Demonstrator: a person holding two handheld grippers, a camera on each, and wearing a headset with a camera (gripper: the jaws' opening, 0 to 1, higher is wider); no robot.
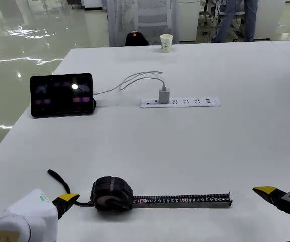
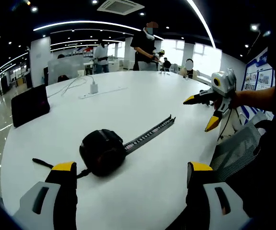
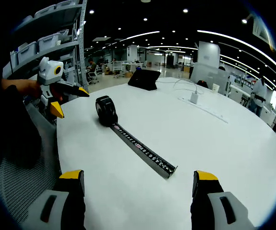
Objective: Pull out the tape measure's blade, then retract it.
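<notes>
With the blade (image 1: 182, 200) out by the counter's (image 1: 185, 146) near edge and left hand-held gripper (image 2: 132, 167) and right hand-held gripper (image 3: 138, 175) released, retraction looks next, steadying the case (image 1: 112, 193).

The left tongs (image 2: 132, 166) and right tongs (image 3: 138, 175) look alike: chunky white moulded bodies, pale grey jaw bases each cut with a dark oblong slot, and black jaws that end in bright yellow tips.

Open-plan office — desks (image 3: 126, 64); shelved bins (image 3: 48, 41)
</notes>
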